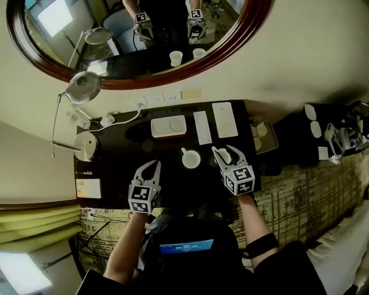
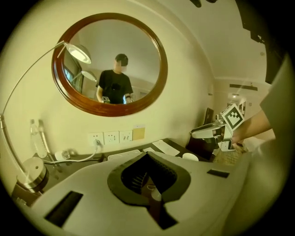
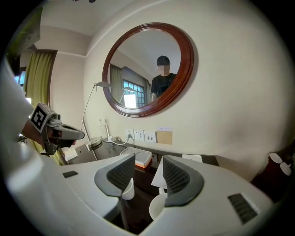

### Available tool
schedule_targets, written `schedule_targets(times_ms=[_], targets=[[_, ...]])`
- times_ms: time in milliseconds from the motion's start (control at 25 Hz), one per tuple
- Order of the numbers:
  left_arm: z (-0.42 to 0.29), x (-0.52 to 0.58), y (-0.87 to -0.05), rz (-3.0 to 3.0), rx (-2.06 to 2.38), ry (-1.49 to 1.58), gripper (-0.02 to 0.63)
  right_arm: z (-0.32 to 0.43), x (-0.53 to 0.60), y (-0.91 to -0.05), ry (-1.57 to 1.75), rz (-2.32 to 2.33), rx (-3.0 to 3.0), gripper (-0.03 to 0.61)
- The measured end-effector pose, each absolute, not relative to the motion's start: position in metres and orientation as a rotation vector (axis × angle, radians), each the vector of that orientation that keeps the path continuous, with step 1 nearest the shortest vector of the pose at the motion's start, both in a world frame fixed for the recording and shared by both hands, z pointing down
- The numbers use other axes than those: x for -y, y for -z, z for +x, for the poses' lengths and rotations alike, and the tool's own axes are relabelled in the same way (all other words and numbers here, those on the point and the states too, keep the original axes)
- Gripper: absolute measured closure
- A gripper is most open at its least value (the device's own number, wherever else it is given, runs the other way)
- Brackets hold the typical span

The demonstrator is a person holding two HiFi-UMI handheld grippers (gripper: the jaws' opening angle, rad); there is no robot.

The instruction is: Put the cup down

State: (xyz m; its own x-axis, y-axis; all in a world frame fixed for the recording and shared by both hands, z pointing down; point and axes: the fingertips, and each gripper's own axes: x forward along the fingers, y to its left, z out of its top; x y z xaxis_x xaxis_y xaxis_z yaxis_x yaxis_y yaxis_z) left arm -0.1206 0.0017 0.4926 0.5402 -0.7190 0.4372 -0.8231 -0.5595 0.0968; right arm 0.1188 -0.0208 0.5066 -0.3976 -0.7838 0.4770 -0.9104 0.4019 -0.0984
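Head view is dim — the desk (image 1: 115, 173) reads near black, while a window (image 1: 55, 16) glares in the mirror (image 1: 115, 40). Both gripper views bend strongly at the edges, with black corners; the left has a yellow cast.

White cup (image 1: 191, 159) standing out on a black desk (image 1: 115, 173), mirror (image 1: 138, 34) wearing a reddish-brown frame, carpet (image 1: 300, 190) showing beige with dark streaks (a scratchy crosshatch), curtain (image 1: 34, 222) glowing yellow-green, left gripper (image 1: 149, 168) and right gripper (image 1: 226, 152) carrying black-and-white square markers.
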Motion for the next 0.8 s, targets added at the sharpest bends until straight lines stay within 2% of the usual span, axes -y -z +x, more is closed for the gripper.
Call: schedule_targets(times_ms=[320, 800], targets=[[-0.135, -0.008, -0.479, 2.440, 1.425, -0.471, 0.614, 0.136, 0.032, -0.503, -0.428, 1.444, 2.268, 0.574], [-0.143, -0.017, -0.474, 2.386, 1.451, -0.350, 0.614, 0.147, 0.028, -0.499, -0.435, 1.477, 2.301, 0.575]])
